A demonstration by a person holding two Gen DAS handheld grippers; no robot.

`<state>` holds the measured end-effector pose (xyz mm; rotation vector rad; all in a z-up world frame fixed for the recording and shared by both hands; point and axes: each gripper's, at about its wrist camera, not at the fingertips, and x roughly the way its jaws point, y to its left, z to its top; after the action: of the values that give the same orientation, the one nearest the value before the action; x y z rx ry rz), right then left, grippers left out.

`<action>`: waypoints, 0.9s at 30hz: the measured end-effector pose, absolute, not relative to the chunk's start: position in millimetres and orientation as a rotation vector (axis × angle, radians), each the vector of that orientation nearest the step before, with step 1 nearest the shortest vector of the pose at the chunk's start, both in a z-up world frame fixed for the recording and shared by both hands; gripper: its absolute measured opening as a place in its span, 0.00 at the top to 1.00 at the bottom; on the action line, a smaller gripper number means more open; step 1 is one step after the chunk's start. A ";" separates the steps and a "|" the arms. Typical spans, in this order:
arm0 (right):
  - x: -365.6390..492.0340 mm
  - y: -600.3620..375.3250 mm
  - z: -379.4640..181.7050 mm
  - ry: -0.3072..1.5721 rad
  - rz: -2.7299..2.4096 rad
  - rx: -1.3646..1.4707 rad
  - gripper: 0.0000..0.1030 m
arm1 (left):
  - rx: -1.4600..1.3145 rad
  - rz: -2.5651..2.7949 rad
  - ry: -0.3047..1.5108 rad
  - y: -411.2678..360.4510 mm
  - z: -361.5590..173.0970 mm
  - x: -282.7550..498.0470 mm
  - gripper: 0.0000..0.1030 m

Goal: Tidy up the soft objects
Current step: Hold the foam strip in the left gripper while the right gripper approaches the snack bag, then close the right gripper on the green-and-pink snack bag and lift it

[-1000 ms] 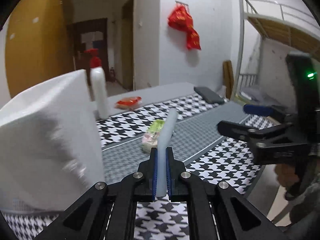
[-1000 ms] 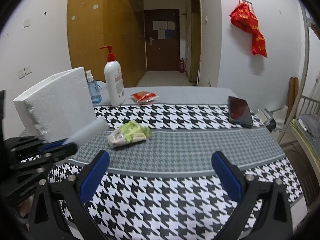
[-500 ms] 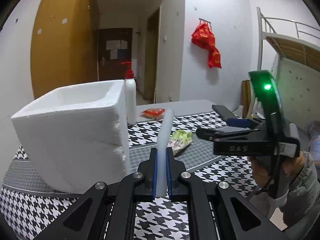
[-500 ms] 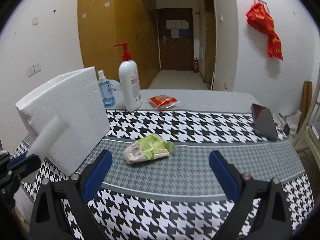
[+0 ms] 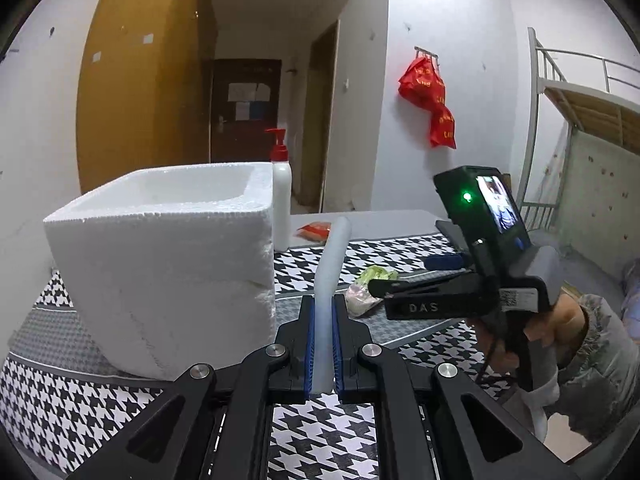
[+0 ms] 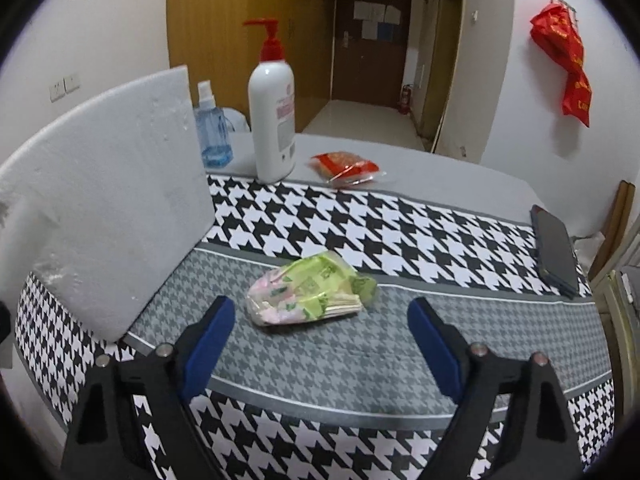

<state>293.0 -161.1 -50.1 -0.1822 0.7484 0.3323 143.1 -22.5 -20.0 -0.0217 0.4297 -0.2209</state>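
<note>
My left gripper [image 5: 322,312] is shut on a pale white foam tube [image 5: 333,252] that sticks up and forward from between its blue pads. A white styrofoam box [image 5: 168,264], open at the top, stands just left of it; it also shows in the right wrist view [image 6: 104,208]. My right gripper [image 6: 320,344] is open and empty, hovering just short of a green and pink soft packet [image 6: 310,290] on the grey band of the tablecloth. The packet [image 5: 366,290] and the right gripper [image 5: 424,292] also show in the left wrist view.
A white pump bottle [image 6: 272,120], a blue spray bottle [image 6: 212,128] and a red packet [image 6: 346,166] stand at the table's far side. A dark phone [image 6: 554,252] lies at the right edge. The houndstooth tablecloth [image 6: 400,240] covers the table.
My left gripper has risen with the foam tube, so the box's open top now shows. My right gripper has moved forward and down toward the green packet.
</note>
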 end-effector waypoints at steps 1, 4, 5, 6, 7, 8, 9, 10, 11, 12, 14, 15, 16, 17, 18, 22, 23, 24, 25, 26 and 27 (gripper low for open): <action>295.3 -159.2 -50.5 0.752 0.337 -0.188 0.12 | -0.025 -0.220 0.432 -21.7 -20.8 143.1 0.92; 302.7 -154.8 -52.6 0.775 0.330 -0.194 0.12 | -0.031 -0.221 0.436 -21.0 -21.9 143.5 0.92; 304.4 -153.1 -53.4 0.782 0.331 -0.197 0.12 | -0.031 -0.220 0.437 -21.0 -22.4 143.6 0.92; 306.2 -150.9 -54.6 0.788 0.332 -0.204 0.12 | -0.032 -0.220 0.438 -20.8 -22.1 143.8 0.92; 308.3 -148.0 -56.2 0.795 0.331 -0.216 0.12 | -0.033 -0.220 0.439 -20.6 -22.2 143.9 0.92; 310.9 -145.3 -57.9 0.804 0.325 -0.226 0.12 | -0.035 -0.222 0.440 -21.1 -21.9 143.9 0.92; 313.9 -143.2 -59.8 0.816 0.322 -0.231 0.12 | -0.037 -0.221 0.440 -20.9 -22.2 143.6 0.92; 317.0 -141.0 -62.2 0.831 0.324 -0.235 0.12 | -0.039 -0.221 0.440 -20.4 -22.5 143.6 0.92; 319.5 -139.0 -64.7 0.844 0.325 -0.241 0.12 | -0.040 -0.221 0.440 -19.5 -22.7 143.7 0.92; 321.3 -137.8 -66.2 0.851 0.325 -0.245 0.12 | -0.043 -0.220 0.439 -20.1 -22.2 144.0 0.92; 323.2 -134.8 -69.0 0.854 0.328 -0.258 0.12 | -0.045 -0.218 0.440 -18.5 -23.2 143.9 0.92; 324.3 -133.9 -70.2 0.853 0.327 -0.262 0.12 | -0.046 -0.216 0.441 -17.8 -23.4 144.0 0.92; 325.9 -133.0 -72.1 0.858 0.320 -0.270 0.12 | -0.046 -0.216 0.442 -17.5 -23.4 144.2 0.92; 328.0 -133.1 -73.7 0.863 0.316 -0.268 0.12 | -0.046 -0.215 0.442 -17.3 -23.7 143.9 0.92; 330.2 -133.3 -75.1 0.867 0.314 -0.264 0.12 | -0.047 -0.216 0.443 -17.6 -23.5 143.5 0.92; 336.2 -131.7 -80.3 0.878 0.314 -0.273 0.22 | -0.050 -0.217 0.446 -17.2 -23.8 142.5 0.92; 337.4 -131.4 -81.7 0.880 0.311 -0.276 0.23 | -0.050 -0.217 0.447 -16.8 -23.3 142.8 0.92; 337.8 -131.7 -83.2 0.888 0.311 -0.273 0.24 | -0.052 -0.217 0.447 -16.1 -22.8 142.9 0.92; 338.1 -132.1 -84.1 0.897 0.310 -0.272 0.28 | -0.053 -0.218 0.446 -16.0 -22.1 142.9 0.92; 338.1 -132.8 -84.3 0.904 0.312 -0.269 0.30 | -0.052 -0.216 0.444 -15.8 -21.6 142.6 0.92; 338.5 -133.9 -84.4 0.910 0.316 -0.261 0.33 | -0.052 -0.216 0.443 -15.8 -21.0 142.7 0.92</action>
<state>338.5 -133.9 -84.4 -0.2612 0.9095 0.3160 142.7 -15.8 -21.0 -0.0524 0.4426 -0.2165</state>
